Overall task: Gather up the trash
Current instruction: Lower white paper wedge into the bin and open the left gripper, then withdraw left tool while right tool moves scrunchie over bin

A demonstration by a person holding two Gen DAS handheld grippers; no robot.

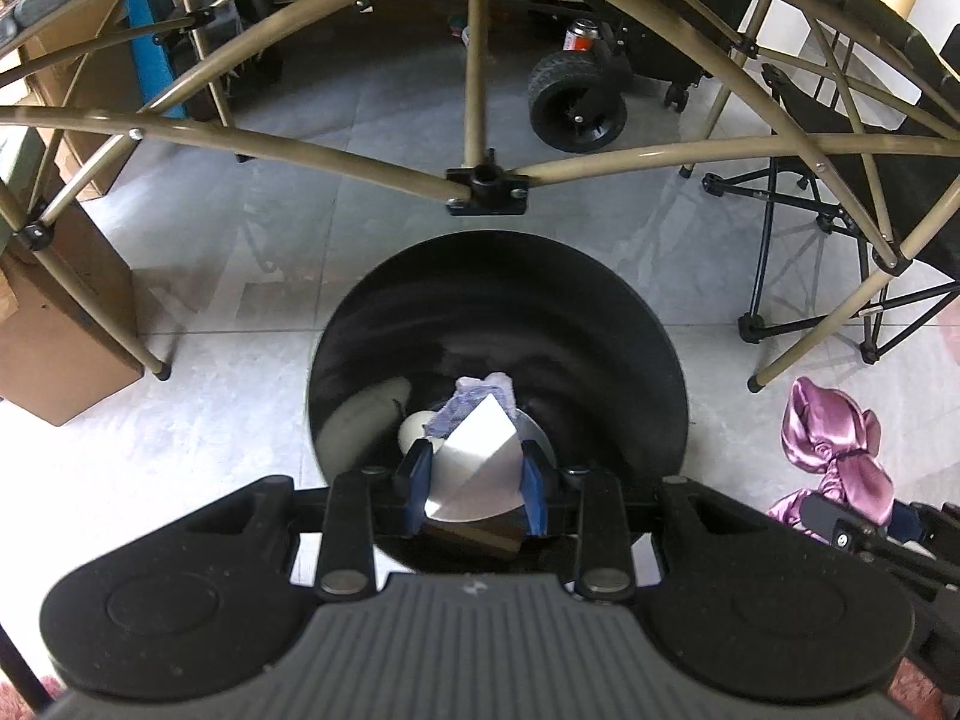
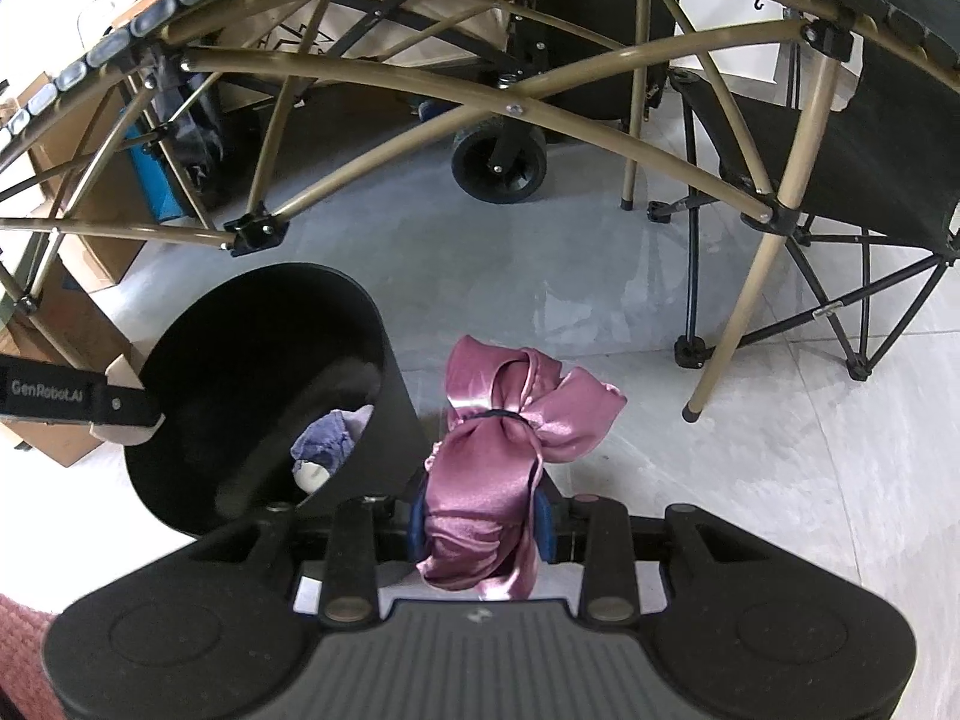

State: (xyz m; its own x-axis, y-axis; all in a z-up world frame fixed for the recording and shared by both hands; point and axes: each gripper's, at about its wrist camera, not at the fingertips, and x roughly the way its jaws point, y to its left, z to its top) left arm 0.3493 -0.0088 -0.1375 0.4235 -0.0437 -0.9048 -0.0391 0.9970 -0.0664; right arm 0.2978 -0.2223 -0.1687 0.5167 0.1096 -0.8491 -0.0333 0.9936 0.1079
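A round black trash bin (image 1: pixel 372 330) stands on the tiled floor, and it appears as the bin (image 2: pixel 180 348) in the right wrist view too. Over its mouth my left gripper (image 1: pixel 477 495) is shut on a folded silvery paper wedge (image 1: pixel 480 450). Deep inside lie a crumpled bluish-purple scrap (image 1: pixel 480 390) and a small white piece (image 1: pixel 414 426), seen also as the purple scrap (image 2: pixel 327 438). Just right of the bin, my right gripper (image 2: pixel 480 519) is shut on a pink satin ribbon bow (image 2: pixel 510 420), also visible as the bow (image 1: pixel 834 426) at the left view's right edge.
A folding table's tan tube frame (image 1: pixel 486 180) arches overhead and its legs (image 2: pixel 738 312) stand around the bin. A black camping chair (image 2: pixel 840 150), a wagon wheel (image 1: pixel 576 102) and cardboard boxes (image 1: pixel 54 324) ring the floor. The left gripper's body (image 2: pixel 72 402) juts in at left.
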